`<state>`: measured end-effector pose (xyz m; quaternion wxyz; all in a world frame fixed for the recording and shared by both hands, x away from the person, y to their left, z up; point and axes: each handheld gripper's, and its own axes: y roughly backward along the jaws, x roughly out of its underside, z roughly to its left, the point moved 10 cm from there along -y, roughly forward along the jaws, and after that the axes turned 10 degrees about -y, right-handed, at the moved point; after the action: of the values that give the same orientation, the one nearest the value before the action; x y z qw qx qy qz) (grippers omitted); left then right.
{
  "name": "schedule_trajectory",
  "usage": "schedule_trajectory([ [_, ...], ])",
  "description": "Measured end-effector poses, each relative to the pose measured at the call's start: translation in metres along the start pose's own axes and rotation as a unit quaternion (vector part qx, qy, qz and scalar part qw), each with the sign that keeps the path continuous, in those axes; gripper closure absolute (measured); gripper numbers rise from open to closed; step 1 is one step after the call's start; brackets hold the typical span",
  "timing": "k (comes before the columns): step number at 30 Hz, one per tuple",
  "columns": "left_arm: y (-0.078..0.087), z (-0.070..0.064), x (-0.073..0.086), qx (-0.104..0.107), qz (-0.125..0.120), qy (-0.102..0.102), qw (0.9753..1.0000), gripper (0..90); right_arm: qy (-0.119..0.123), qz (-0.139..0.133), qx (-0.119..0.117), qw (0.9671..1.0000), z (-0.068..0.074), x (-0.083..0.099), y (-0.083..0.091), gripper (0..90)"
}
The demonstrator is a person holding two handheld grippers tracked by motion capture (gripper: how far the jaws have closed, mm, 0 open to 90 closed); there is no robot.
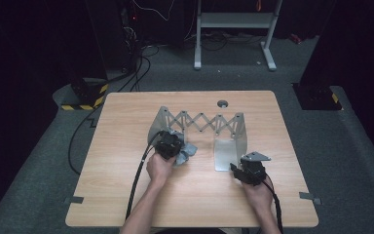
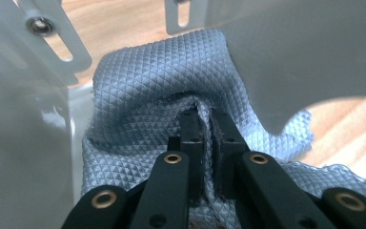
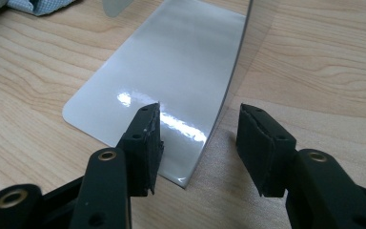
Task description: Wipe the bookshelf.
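Note:
A metal folding rack [image 1: 202, 122] with a scissor lattice and two end plates stands mid-table. My left gripper [image 1: 168, 145] is at its left end plate, shut on a grey-blue quilted cloth [image 1: 186, 153]. In the left gripper view the jaws [image 2: 207, 129] pinch a fold of the cloth [image 2: 171, 76], which lies against the shiny plate [image 2: 24, 143]. My right gripper [image 1: 246, 170] is at the near corner of the right end plate [image 1: 224, 153]. Its jaws [image 3: 198, 129] stand open on either side of the upright plate's edge [image 3: 228, 86], not touching it.
The wooden table [image 1: 126, 185] has a round cable hole [image 1: 222, 103] near its far edge and tape marks [image 1: 73, 200] at the front corners. Cables trail from both grippers off the near edge. A metal stand [image 1: 233, 29] is on the floor behind.

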<state>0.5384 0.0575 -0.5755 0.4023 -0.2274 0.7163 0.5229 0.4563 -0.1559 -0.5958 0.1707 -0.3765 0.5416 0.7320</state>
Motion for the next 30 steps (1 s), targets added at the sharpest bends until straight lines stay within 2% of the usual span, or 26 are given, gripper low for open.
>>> schedule_trajectory([
  [6,0.011,-0.002,0.008,0.008,0.011,-0.01,0.9999,85.1,0.0,0.0,0.0,1.0,0.0,0.0,0.0,51.2],
  [9,0.01,0.0,0.004,0.004,0.007,-0.014,0.9999,85.2,0.0,0.0,0.0,1.0,0.0,0.0,0.0,51.2],
  [15,-0.004,0.003,-0.01,-0.007,-0.001,-0.011,0.9999,85.1,0.0,0.0,0.0,1.0,0.0,0.0,0.0,51.2],
  [18,-0.01,0.003,-0.015,-0.01,-0.008,0.001,0.9999,85.1,0.0,0.0,0.0,1.0,0.0,0.0,0.0,51.2],
  [23,-0.018,0.009,-0.015,-0.017,-0.007,0.003,0.9998,84.9,0.0,0.0,0.0,1.0,0.0,0.0,0.0,51.2],
  [27,-0.016,0.011,-0.014,-0.026,-0.007,-0.003,0.9996,85.0,0.0,0.0,0.0,1.0,0.0,0.0,0.0,51.2],
  [30,-0.01,0.014,-0.009,-0.028,0.001,-0.012,0.9995,85.1,0.0,0.0,0.0,1.0,0.0,0.0,0.0,51.2],
])
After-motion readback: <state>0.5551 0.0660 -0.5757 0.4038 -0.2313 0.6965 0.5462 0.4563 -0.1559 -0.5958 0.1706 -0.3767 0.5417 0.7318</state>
